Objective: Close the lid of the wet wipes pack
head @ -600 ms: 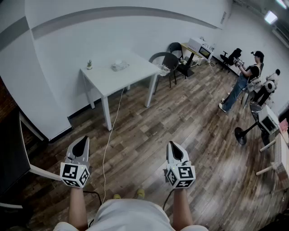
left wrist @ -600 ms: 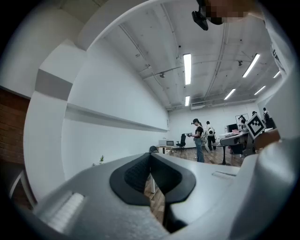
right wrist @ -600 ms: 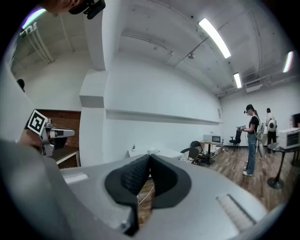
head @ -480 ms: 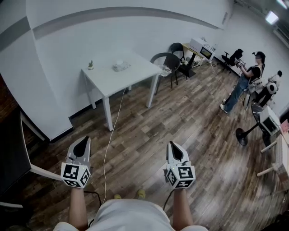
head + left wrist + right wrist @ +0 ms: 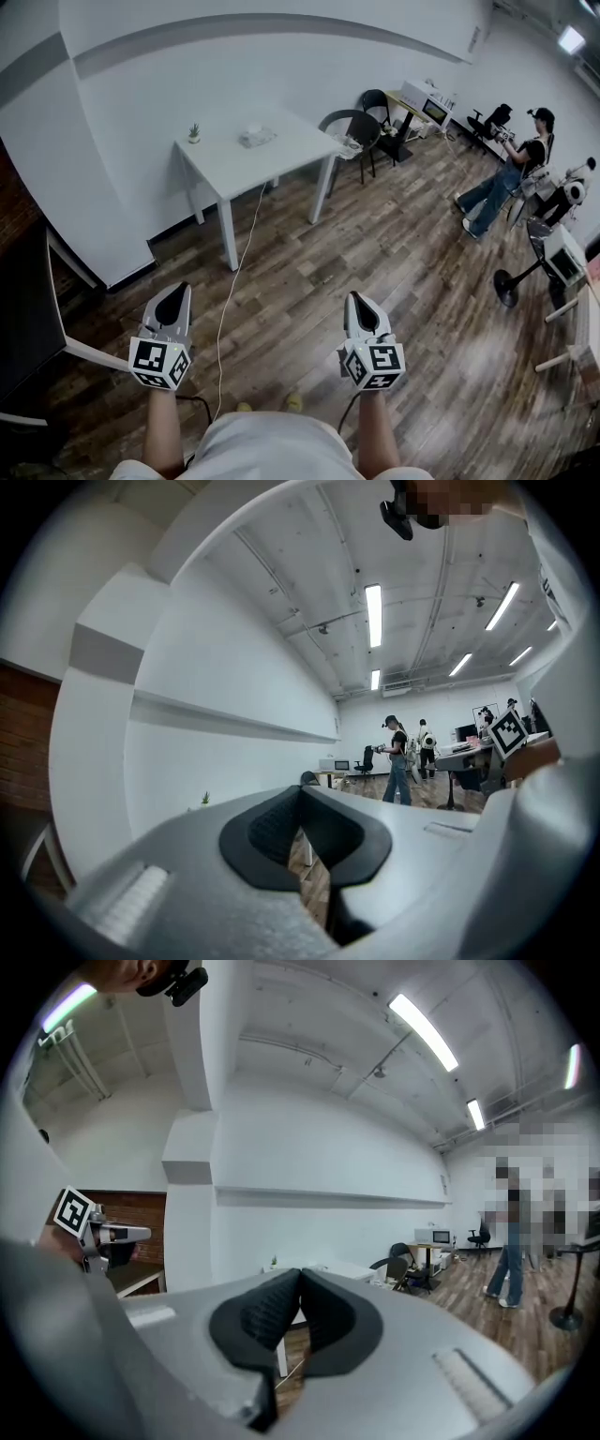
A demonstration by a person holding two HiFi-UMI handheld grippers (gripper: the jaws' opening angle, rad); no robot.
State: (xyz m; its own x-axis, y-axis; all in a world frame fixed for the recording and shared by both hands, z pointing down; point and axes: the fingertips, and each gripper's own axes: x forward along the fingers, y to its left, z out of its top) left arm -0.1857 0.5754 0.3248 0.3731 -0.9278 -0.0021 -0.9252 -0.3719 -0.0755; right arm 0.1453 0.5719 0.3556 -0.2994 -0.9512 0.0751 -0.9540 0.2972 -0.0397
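Observation:
The wet wipes pack (image 5: 255, 137) is a small pale packet lying on a white table (image 5: 281, 159) against the far wall, too distant to show its lid. My left gripper (image 5: 174, 298) and right gripper (image 5: 361, 306) hang low over the wooden floor, well short of the table. Both are shut with nothing between the jaws. In the left gripper view the black pads (image 5: 272, 832) meet tip to tip, and in the right gripper view the pads (image 5: 267, 1316) also touch. The pack itself does not show clearly in either gripper view.
A small potted plant (image 5: 194, 132) stands at the table's left corner. A white cable (image 5: 234, 272) runs from the table across the floor. Dark chairs (image 5: 352, 131) stand right of the table. People (image 5: 506, 178) and equipment fill the far right; a dark desk (image 5: 28, 319) is at left.
The view has shifted slightly, so the table and room sit a little further right. Both grippers hold the same place and stay shut.

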